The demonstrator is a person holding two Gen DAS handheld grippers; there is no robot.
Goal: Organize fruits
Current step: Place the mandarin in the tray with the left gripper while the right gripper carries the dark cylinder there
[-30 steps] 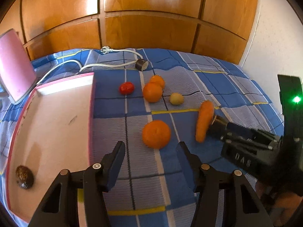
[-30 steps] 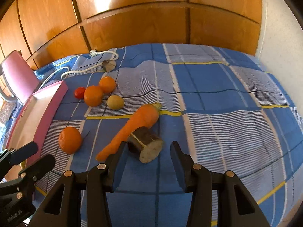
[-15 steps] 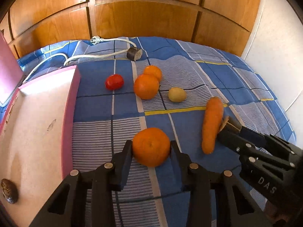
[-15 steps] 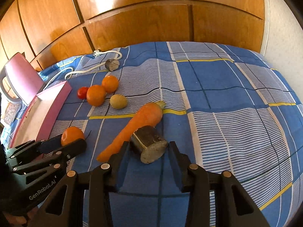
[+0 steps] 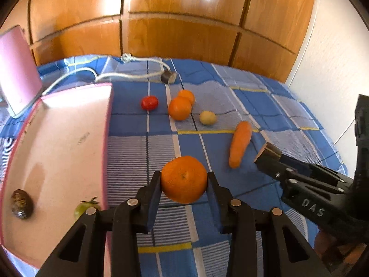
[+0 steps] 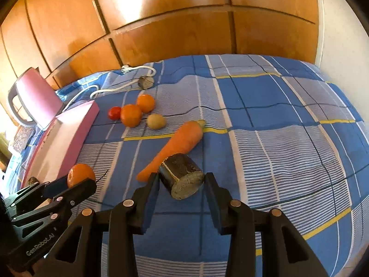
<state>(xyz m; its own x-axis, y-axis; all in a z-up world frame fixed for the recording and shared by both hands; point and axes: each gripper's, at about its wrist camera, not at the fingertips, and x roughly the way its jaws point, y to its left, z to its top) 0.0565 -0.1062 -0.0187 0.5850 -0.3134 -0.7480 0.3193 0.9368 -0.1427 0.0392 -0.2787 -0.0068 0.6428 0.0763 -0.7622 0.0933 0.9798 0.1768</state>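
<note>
An orange (image 5: pixel 183 179) is clamped between the fingers of the left gripper (image 5: pixel 183 184), both pads pressed against its sides; it is seen just right of the pink tray (image 5: pixel 57 143), over the checked blue cloth (image 5: pixel 230 87). Whether it is lifted off the cloth cannot be told. In the tray a dark brown fruit (image 5: pixel 22 204) lies near the left wall, and a green fruit (image 5: pixel 85 207) is partly seen by the right wall. The right gripper (image 6: pixel 182 185) is set around a dark cut cylinder (image 6: pixel 182 178), its fingers apart and small gaps left on both sides, so nothing is gripped. A carrot (image 6: pixel 175 146) lies just beyond the cylinder, apparently touching it. Farther back two more oranges (image 6: pixel 131 115) are seen touching each other, with a tomato (image 6: pixel 114 112) just to their left and a small yellowish fruit (image 6: pixel 156 121) to their right. A white cable (image 5: pixel 129 75) and another dark stub (image 5: pixel 168 76) lie near the wooden panels (image 5: pixel 184 23).
</note>
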